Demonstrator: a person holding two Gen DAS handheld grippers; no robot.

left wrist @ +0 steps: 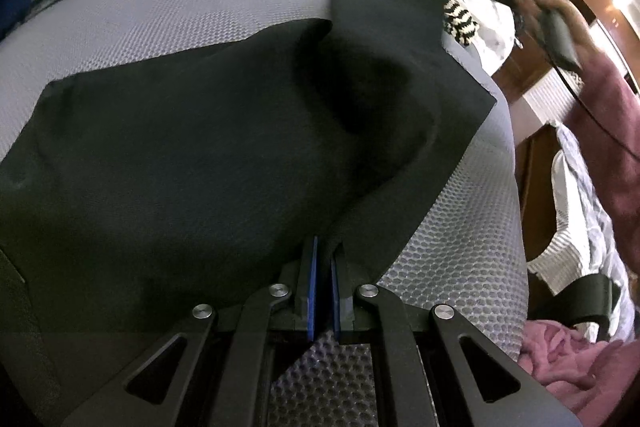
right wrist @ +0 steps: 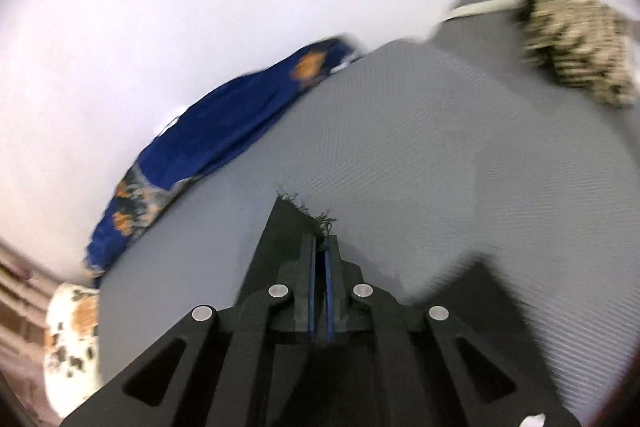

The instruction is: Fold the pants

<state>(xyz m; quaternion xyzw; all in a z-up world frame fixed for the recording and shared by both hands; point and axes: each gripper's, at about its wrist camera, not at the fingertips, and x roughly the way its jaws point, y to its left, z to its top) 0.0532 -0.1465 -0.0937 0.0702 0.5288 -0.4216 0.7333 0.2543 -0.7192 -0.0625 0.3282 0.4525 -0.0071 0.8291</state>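
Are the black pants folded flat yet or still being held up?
Mid-fold: pants mostly spread on the mat, both grippers pinching edges, one corner raised.

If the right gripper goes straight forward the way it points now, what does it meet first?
Probably the grey textured mat; depth is unclear. The right gripper, shut on the frayed black pants, points across it.
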